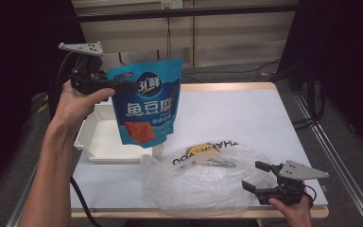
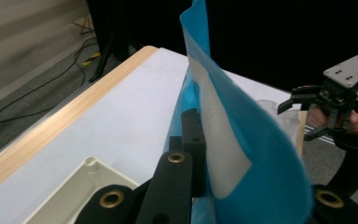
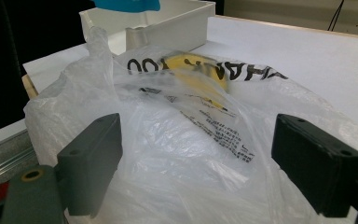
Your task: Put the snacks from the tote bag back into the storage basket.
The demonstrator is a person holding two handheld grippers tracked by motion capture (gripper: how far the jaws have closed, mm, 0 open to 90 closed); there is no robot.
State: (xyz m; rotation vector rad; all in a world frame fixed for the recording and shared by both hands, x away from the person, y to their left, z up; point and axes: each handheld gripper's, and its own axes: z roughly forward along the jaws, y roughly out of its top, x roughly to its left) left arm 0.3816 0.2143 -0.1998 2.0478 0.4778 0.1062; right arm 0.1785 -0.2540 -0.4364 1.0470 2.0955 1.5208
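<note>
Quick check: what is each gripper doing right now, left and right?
Left gripper: closed on the blue snack pouch, held up above the white tray.
Right gripper: open, holding nothing, jaws beside the plastic bag.

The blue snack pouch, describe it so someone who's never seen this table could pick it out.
Over the white table's left side, above the white tray, the left gripper holds the blue snack pouch upright in the air. Unlike the clear plastic bag lying nearby, it is bright blue with white lettering.
</note>
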